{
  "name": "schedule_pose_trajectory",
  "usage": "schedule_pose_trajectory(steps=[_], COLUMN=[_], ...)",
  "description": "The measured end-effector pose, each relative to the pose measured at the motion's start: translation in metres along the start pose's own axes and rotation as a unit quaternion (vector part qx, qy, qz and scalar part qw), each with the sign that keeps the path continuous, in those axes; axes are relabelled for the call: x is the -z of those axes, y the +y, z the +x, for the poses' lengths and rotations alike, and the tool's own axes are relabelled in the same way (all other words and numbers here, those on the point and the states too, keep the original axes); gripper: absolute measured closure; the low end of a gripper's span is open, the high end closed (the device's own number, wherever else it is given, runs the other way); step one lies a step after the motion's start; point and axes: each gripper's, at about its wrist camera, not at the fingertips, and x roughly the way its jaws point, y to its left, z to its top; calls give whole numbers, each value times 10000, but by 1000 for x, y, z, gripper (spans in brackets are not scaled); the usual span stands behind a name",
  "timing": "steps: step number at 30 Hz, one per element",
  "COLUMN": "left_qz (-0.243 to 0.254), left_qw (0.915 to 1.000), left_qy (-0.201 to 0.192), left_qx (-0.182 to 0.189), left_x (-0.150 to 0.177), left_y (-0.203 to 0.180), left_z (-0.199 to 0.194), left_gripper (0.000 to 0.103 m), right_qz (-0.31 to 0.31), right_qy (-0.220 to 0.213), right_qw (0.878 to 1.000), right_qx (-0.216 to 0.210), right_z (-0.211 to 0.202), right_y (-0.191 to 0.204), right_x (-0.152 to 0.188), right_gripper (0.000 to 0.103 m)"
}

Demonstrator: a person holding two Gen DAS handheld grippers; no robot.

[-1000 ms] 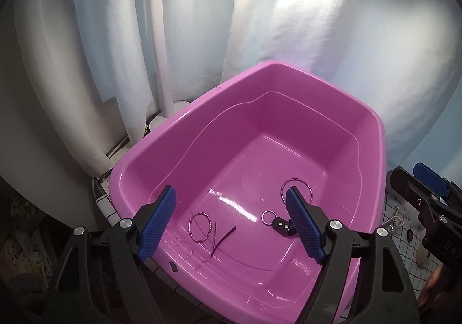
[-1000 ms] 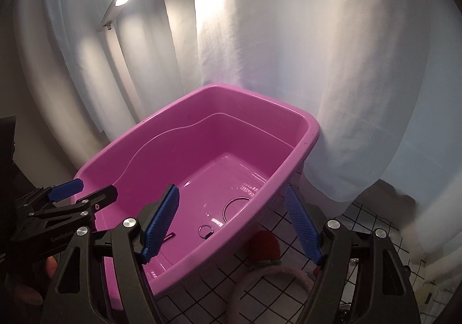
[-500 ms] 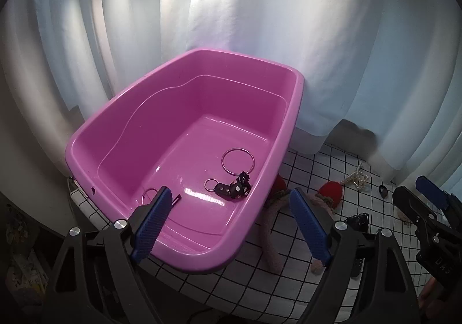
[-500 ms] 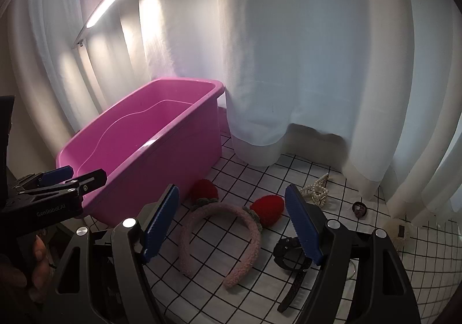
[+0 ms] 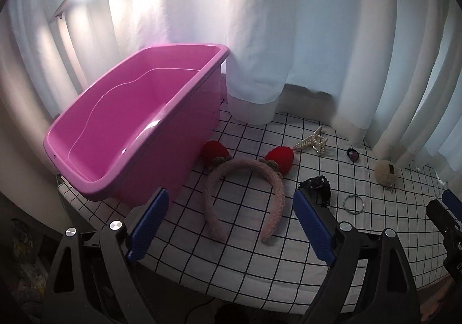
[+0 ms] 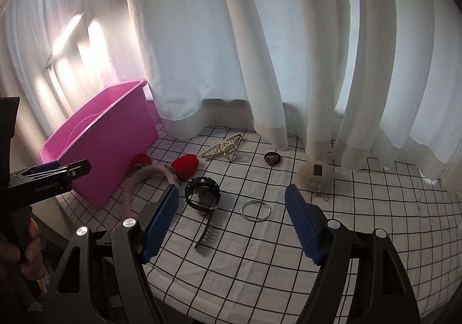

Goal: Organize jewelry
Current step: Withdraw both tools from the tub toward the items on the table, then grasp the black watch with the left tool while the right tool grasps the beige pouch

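Observation:
A pink tub (image 5: 138,133) (image 6: 115,133) stands at the left on a white checked cloth (image 5: 288,240) (image 6: 361,225). Right of it lies a pink fuzzy headband with red pompoms (image 5: 245,171) (image 6: 135,179), a black watch (image 6: 203,194) (image 5: 317,186), a thin metal bangle (image 6: 256,210) (image 5: 352,204), a pearl hair claw (image 6: 223,147) (image 5: 313,143), a dark hair tie (image 6: 273,158) (image 5: 352,154) and a cream pompom (image 6: 314,175) (image 5: 385,172). My left gripper (image 5: 231,228) hovers over the headband, its jaws opening with nothing held. My right gripper (image 6: 231,220) is open above the watch and bangle, empty.
White curtains (image 6: 260,49) hang close behind the cloth and drape onto its back edge. A lit lamp bar (image 6: 66,35) glows behind the tub. The cloth's near edge drops off just under both grippers. A hand (image 6: 17,249) holds the left gripper's handle at the left of the right wrist view.
Both grippers have swung rightward away from over the tub to the cloth with the loose jewelry. The tub's inside and its rings are now out of sight. The left jaws stand a little wider.

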Motion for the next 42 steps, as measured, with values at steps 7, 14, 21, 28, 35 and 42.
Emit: schedule_pose_trajectory(steps=[7,14,21,28,35,42], left_qz=[119,121,-89,-295,-397,-427], left_qw=[9999,9990,9968,9955,9955,9957], left_qy=[21,429,745,784,712,769], left_qx=[116,20,-267,-447,-484,-290], left_x=[27,67,92,96,89,77], left_y=[-40,-58,-58,-71,-87,-105], left_z=[-4,9,20,26,37,71], left_gripper=[16,15,15,15,15,15], right_qz=[6,88,116,32,-16,76], right_qy=[60,322,525,468,460,533], right_qw=[9996,9987,9982,9989,9989,9985], right_qx=[288,386,248,76,-17,79], right_z=[-22,-18,-2,9,28,60], right_y=[-42,-81,-103,-118,-136,-147], right_x=[31,64,76,67,59,50], right_gripper=[30,30,30,30,30,30])
